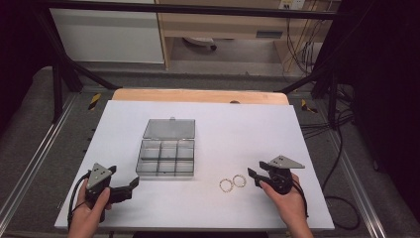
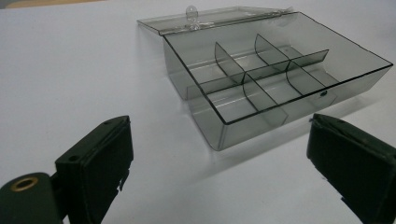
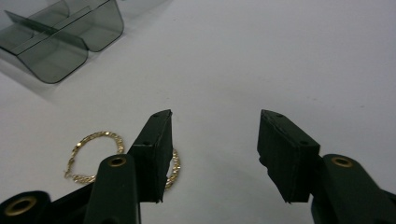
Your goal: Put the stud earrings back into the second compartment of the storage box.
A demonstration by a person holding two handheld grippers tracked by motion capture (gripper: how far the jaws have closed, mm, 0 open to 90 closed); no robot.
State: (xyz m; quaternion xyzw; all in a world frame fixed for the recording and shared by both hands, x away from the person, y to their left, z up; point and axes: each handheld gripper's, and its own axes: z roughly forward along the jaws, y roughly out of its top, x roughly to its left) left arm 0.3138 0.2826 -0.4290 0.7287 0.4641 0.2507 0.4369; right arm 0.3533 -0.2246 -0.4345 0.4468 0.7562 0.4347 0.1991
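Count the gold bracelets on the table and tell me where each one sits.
2. One bracelet lies on the white table right of the open clear box; the other bracelet touches its right side, nearer the right gripper. The box compartments look empty.

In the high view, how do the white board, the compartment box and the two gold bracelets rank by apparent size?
1. White board, clearly largest.
2. Compartment box, lid open.
3. Left gold bracelet and right gold bracelet: they look alike, so unranked.

On the table [image 1: 213, 124], the open box [image 1: 166, 157] sits left of two bracelets [image 1: 232, 183] (touching each other).
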